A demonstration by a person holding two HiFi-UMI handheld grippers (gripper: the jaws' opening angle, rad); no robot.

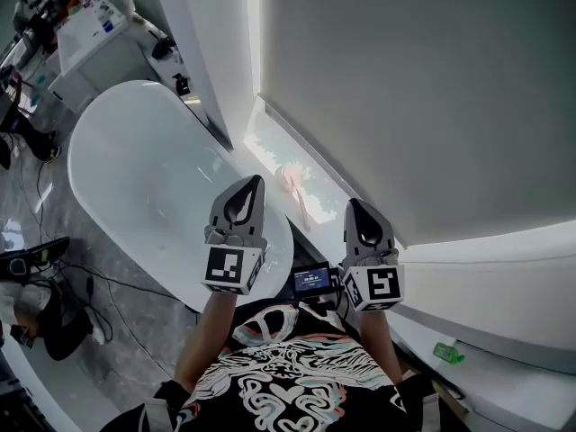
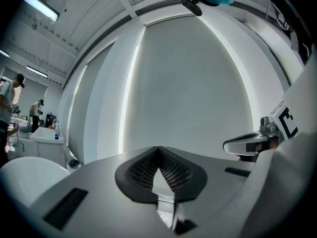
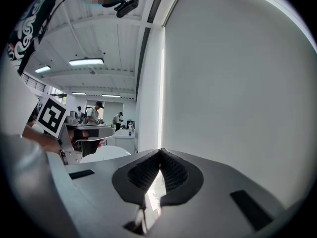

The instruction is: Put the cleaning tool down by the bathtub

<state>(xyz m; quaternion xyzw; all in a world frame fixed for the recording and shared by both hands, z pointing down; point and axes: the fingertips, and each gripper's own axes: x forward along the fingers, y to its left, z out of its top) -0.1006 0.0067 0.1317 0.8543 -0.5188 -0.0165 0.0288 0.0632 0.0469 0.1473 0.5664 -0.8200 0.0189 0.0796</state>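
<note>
A pink cleaning tool (image 1: 292, 180) with a thin handle lies on the white window ledge (image 1: 261, 138), right beside the white bathtub (image 1: 144, 178). My left gripper (image 1: 255, 180) is held up over the tub's near end, just left of the tool, shut and empty. My right gripper (image 1: 354, 203) is raised to the right of the tool, also shut with nothing in it. In the left gripper view the jaws (image 2: 159, 148) meet at a point against the blind. The right gripper view shows its jaws (image 3: 161, 151) closed the same way.
A grey blind (image 1: 423, 88) fills the window behind the ledge. Black fittings (image 1: 183, 84) stand at the tub's far end near a white counter (image 1: 90, 25). Cables (image 1: 63, 273) run over the floor at left. A small green object (image 1: 447, 353) lies on the ledge at lower right.
</note>
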